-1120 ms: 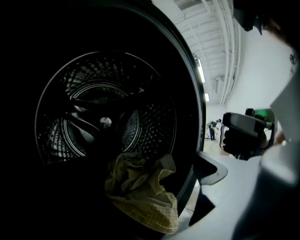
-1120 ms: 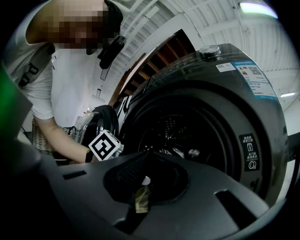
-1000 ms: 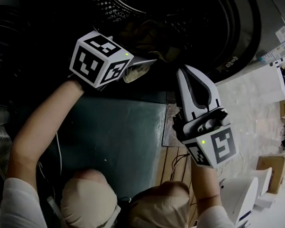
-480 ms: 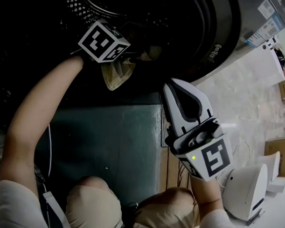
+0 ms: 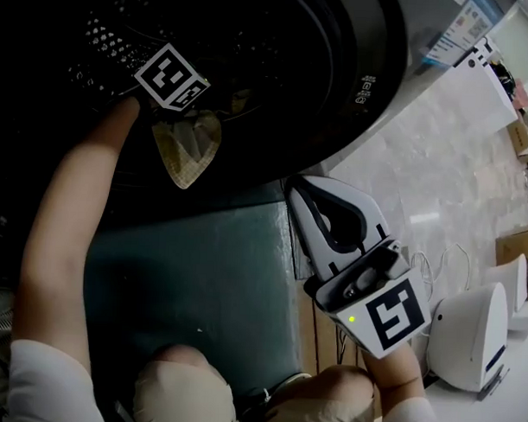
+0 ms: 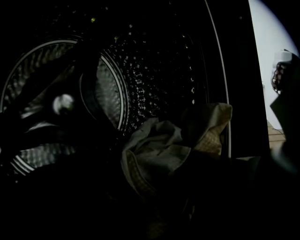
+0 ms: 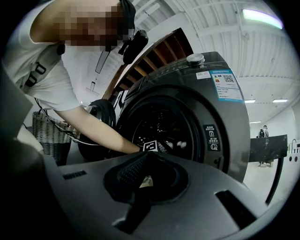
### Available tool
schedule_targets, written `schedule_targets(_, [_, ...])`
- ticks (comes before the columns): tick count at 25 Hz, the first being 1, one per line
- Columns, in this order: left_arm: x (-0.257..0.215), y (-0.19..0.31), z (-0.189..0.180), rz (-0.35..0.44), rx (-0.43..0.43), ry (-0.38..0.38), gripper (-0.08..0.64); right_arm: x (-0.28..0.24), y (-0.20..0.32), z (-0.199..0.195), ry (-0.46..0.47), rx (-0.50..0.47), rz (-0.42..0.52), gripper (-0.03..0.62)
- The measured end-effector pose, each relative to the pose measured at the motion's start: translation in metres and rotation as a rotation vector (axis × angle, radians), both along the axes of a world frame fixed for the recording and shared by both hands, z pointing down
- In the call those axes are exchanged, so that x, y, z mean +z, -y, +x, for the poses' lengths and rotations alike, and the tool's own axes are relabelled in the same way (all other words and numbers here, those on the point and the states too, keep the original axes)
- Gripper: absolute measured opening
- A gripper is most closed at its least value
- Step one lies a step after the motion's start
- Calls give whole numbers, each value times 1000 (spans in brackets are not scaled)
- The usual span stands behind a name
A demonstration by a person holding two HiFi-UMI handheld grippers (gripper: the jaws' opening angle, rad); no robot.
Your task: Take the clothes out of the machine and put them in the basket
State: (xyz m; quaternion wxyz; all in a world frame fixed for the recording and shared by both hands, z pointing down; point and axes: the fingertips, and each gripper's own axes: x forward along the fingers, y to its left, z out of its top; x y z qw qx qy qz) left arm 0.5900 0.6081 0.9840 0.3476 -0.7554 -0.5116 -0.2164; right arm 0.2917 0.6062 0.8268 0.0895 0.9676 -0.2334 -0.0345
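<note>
A beige cloth (image 5: pixel 187 149) hangs under my left gripper (image 5: pixel 191 108) at the lip of the washing machine drum (image 5: pixel 278 68). In the left gripper view the same cloth (image 6: pixel 161 150) bunches right in front of the jaws, which are lost in the dark; the gripper looks shut on it. The perforated drum wall (image 6: pixel 154 70) rises behind the cloth. My right gripper (image 5: pixel 298 188) hovers outside the machine, below its door opening, shut and holding nothing. In the right gripper view its dark pads (image 7: pixel 133 168) meet. A wicker basket (image 7: pixel 49 136) stands left of the machine (image 7: pixel 220 122).
The round machine door (image 7: pixel 101 124) stands open to the left of the drum. A dark teal surface (image 5: pixel 193 272) lies in front of the machine, over the person's knees. A white device (image 5: pixel 471 334) sits on the pale floor (image 5: pixel 438 169) at the right.
The left gripper has moved up and left toward the drum, and the beige cloth now droops beneath it. The right gripper has drifted left and down, still shut.
</note>
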Motion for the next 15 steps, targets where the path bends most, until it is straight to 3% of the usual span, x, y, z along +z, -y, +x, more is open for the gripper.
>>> schedule_targets(10, [38, -5, 26, 71, -61, 134, 557, 15, -19, -18, 63, 50, -74, 14])
schedule_targets(15, [47, -10, 33, 33, -106, 200, 544, 19, -29, -25, 79, 69, -101, 14])
